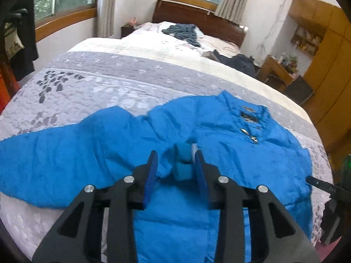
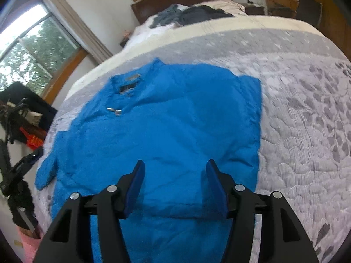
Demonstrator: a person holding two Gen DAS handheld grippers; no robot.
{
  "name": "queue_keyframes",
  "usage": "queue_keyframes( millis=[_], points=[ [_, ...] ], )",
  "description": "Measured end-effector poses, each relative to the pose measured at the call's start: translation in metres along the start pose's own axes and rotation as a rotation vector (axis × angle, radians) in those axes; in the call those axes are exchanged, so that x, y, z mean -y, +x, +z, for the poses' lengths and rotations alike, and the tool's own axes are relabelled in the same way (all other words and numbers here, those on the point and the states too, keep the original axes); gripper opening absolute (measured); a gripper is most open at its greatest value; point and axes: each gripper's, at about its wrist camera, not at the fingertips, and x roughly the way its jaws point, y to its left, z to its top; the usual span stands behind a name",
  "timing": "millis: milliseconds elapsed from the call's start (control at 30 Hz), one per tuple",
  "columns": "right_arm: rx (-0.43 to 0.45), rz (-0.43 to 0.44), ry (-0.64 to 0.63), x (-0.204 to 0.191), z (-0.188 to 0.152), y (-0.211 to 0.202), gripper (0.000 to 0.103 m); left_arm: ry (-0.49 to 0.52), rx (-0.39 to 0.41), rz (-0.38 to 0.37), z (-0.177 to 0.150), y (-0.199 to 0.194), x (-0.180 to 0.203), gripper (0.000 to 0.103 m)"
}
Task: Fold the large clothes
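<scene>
Two fisheye views show one blue padded jacket (image 1: 230,144) spread flat on a bed covered by a grey quilt (image 1: 98,87) with a leaf pattern. From the left wrist, the left tongs (image 1: 176,160) hover low over the jacket with their blue-lined fingers (image 1: 152,171) spread, and a bunched fold of blue fabric with a strip of white sits in the gap between them; whether the pads touch it I cannot tell. One sleeve (image 1: 54,153) stretches out to the left across the quilt, and the collar with its dark label lies to the upper right, near a metal zip pull (image 1: 252,137). Farther up the bed lie a grey-blue garment (image 1: 184,31) by the wooden headboard (image 1: 197,18) and a dark garment (image 1: 238,62) at the right edge. From the right wrist, the right tongs (image 2: 175,182) are spread wide and hold nothing, poised above the jacket's lower part (image 2: 175,131). Here the right side of the jacket ends in a straight edge, the collar (image 2: 131,76) points toward the window (image 2: 33,50), and the other tool (image 2: 24,164) shows at the left rim, beside the bed.
</scene>
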Motion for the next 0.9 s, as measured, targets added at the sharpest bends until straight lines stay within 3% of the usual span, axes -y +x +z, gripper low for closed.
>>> queue_keyframes(
  millis=[167,333,500,700,767,900],
  points=[
    [-0.016,0.014,-0.075,-0.023,-0.006,-0.002,0.063,0.088,-0.101,-0.100,-0.015,0.030,0.048,0.044],
    [-0.076,-0.013,-0.038,-0.007,-0.007,0.024,0.063,0.096,-0.167,-0.050,-0.019,0.079,0.049,0.044],
    [-0.080,0.033,-0.018,0.008,-0.006,0.042,0.062,0.113,-0.173,-0.050,-0.014,0.099,0.043,0.043],
    [-0.058,0.026,-0.029,0.003,-0.007,0.031,0.063,0.102,-0.161,-0.048,-0.019,0.084,0.042,0.045],
    [-0.041,0.042,-0.038,-0.003,-0.006,0.019,0.064,0.084,-0.127,-0.063,-0.019,0.065,0.039,0.052],
    [-0.016,0.044,-0.065,-0.015,-0.006,0.002,0.067,0.115,-0.097,-0.062,-0.018,0.051,0.046,0.057]
  ],
)
